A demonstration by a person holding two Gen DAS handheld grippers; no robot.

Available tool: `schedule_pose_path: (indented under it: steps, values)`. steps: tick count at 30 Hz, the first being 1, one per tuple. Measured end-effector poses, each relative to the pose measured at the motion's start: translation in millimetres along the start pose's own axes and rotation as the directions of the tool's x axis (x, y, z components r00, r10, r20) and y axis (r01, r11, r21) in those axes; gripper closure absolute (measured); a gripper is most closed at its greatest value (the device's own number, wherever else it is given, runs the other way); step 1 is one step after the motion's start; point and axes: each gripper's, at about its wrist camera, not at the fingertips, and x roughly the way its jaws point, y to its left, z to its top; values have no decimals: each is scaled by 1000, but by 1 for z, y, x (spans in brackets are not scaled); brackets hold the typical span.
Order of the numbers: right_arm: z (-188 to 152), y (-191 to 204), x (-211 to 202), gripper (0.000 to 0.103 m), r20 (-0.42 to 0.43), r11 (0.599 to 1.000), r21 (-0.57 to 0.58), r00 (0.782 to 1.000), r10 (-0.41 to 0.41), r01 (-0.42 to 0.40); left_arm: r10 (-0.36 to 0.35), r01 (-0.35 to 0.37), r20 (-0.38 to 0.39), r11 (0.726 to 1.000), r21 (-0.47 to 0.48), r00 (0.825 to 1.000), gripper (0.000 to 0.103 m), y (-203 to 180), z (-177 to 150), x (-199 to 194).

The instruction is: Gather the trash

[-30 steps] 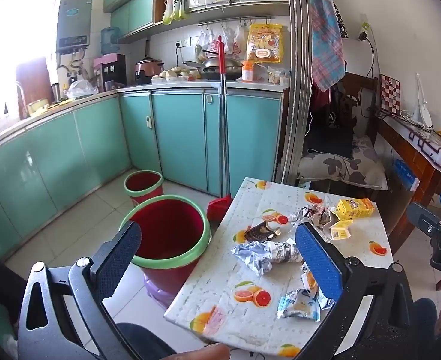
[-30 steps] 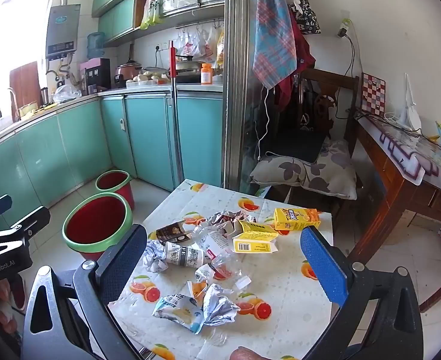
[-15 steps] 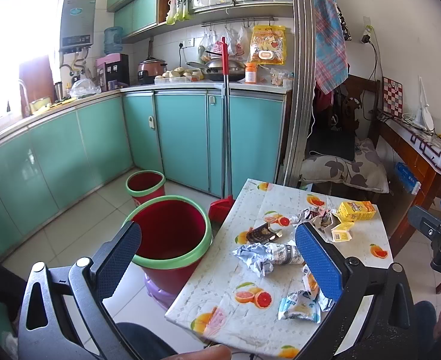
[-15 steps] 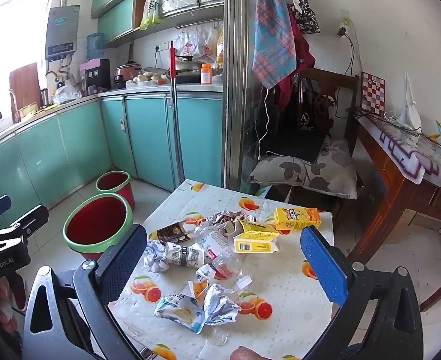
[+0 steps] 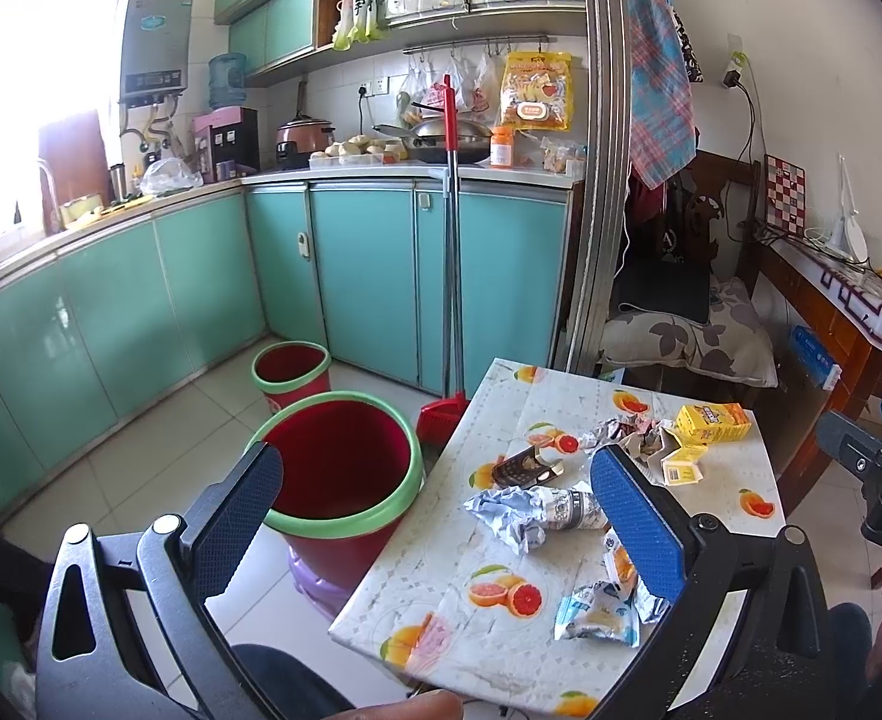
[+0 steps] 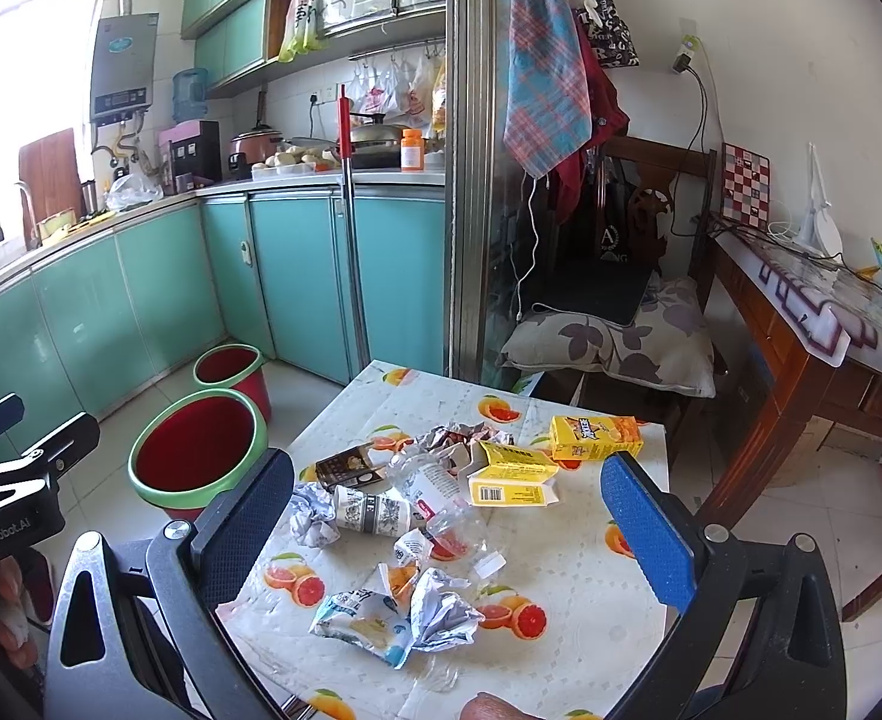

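Both the left gripper (image 5: 435, 516) and right gripper (image 6: 447, 516) were wide open, holding nothing. The trash (image 6: 393, 609) lay on the table (image 6: 591, 594), bucket (image 6: 198, 450) at nine o'clock. It looked light and crinkly; best pinch a crumpled edge

Your crumpled foil wrappers (image 6: 435, 612), flattened paper cup (image 6: 372, 511) and yellow cartons (image 6: 596, 437) crowd the fruit-print tabletop (image 6: 579, 594); two green-rimmed red buckets (image 6: 198, 450) stand off its left edge.
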Motion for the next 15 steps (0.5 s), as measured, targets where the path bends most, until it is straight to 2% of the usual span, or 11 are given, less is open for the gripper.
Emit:
schedule_pose_path:
  steps: [15]
  values:
    - [0, -2, 1, 0, -1, 1000, 7, 1000, 1, -1, 2, -2, 0, 1000, -2, 1000, 0, 0, 1, -1]
